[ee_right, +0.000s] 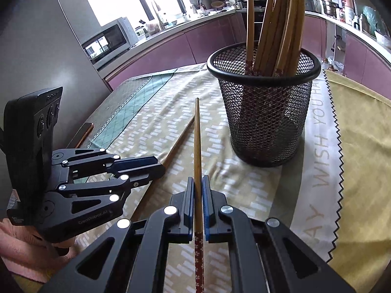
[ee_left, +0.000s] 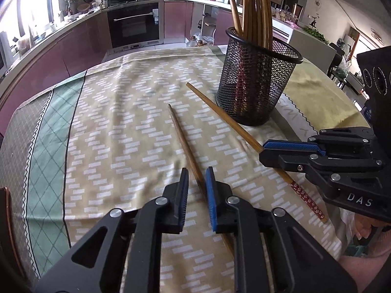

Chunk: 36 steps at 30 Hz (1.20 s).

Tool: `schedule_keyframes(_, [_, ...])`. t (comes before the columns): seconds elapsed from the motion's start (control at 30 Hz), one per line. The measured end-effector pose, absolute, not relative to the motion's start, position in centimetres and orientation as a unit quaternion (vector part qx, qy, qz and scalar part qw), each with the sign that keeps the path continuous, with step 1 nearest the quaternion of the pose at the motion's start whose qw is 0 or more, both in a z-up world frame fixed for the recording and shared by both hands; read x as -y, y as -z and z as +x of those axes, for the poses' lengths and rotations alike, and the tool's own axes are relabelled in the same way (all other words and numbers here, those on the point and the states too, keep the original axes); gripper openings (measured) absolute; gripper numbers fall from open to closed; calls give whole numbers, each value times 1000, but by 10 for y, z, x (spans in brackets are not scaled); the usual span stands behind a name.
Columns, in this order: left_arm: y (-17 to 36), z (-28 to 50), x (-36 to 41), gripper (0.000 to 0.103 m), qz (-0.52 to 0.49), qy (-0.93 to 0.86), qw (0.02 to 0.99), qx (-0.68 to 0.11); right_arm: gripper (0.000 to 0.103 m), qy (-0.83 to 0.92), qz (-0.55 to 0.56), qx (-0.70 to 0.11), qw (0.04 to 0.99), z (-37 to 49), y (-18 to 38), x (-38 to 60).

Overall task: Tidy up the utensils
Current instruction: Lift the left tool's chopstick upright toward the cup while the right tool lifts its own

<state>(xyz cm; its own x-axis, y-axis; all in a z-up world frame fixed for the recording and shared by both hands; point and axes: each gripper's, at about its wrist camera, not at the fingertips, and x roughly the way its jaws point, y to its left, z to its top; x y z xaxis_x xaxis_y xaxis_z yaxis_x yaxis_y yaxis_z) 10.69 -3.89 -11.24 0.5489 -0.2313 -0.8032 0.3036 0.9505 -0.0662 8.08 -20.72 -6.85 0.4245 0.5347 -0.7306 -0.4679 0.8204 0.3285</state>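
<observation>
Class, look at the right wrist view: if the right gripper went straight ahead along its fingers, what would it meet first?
Probably nothing: the right gripper, shut on a chopstick, points just left of the mesh cup. Ahead lies only tablecloth, though depth is unclear.

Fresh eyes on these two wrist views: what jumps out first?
The black mesh holder, bristling with upright chopsticks, stands at the far right of the patterned tablecloth. In front of it the right claw is shut on a chopstick with a red floral end. Beside it, the left claw straddles a second chopstick lying flat on the cloth, jaws open.
</observation>
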Motion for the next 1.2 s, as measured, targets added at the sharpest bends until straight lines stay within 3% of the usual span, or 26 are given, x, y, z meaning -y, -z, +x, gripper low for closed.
schedule_keyframes(0.27, [117, 116, 45, 23, 52, 144, 879, -452, 5, -295, 34, -451, 842, 84, 74, 205])
schedule_keyframes(0.4, [117, 115, 46, 15, 53, 142, 880, -450, 5, -294, 32, -452, 841, 85, 76, 203])
schedule_keyframes(0.67, [116, 117, 45, 10, 40, 143, 880, -451, 5, -297, 34, -448, 843, 84, 74, 202])
schedule_keyframes(1.2, [101, 104, 39, 8, 32, 152, 887, -435, 6, -309, 40, -429, 848, 76, 58, 210])
